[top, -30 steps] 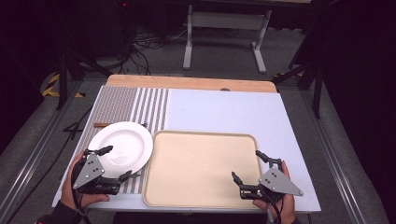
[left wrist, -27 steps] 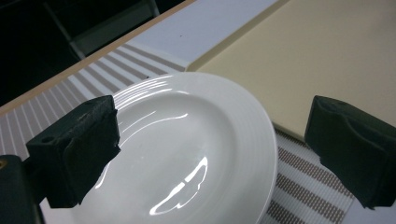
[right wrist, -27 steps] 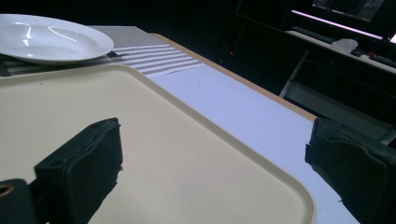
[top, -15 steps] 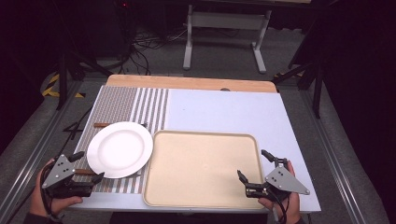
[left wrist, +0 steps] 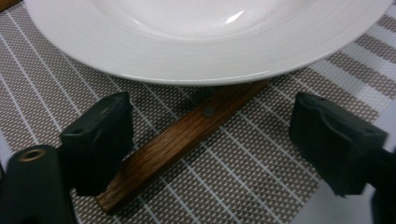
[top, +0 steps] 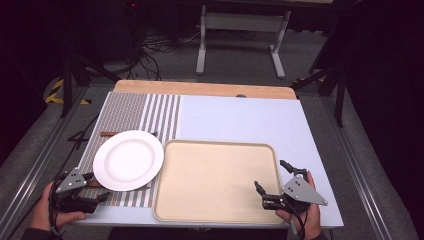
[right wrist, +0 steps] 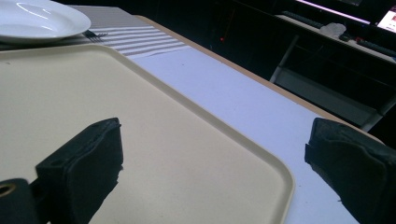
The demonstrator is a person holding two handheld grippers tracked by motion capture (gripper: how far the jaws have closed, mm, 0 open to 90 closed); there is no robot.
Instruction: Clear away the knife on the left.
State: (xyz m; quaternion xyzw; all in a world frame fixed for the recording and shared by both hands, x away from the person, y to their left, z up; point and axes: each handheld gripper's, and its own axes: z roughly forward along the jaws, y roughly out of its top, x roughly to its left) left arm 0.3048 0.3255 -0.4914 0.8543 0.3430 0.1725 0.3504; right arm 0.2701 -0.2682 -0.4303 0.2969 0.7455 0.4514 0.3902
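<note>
Lying between the parted jaws of the left gripper [left wrist: 205, 154] is a brown wooden handle with a small metal rivet [left wrist: 187, 133], flat on the brown-and-white striped woven placemat [left wrist: 261, 186]; its far end runs under the rim of the round white ceramic plate [left wrist: 196, 42]. Jaws have just been closing in, pads not pressing the wood yet, the near end of the handle just beside one pad. Left gripper view gives the rivet and wood grain; high view gives just a sliver of the handle at the plate's near-left edge, plus another brown end [top: 107, 133] poking out on the plate's far-left side. High view puts the left gripper [top: 95, 187] at the table's near-left corner, plate [top: 128, 160] on the placemat [top: 135, 107], touching or just beside the beige rectangular plastic tray [top: 215, 182]. Right gripper [top: 272, 182] sits at the tray's near-right corner, jaws wide apart, one over the tray, one over the pale blue tabletop [top: 240, 120]. Right gripper view adds the tray's raised rim [right wrist: 261, 158], dark fork tines [right wrist: 95, 33] by the plate [right wrist: 42, 18], nothing between its jaws.
</note>
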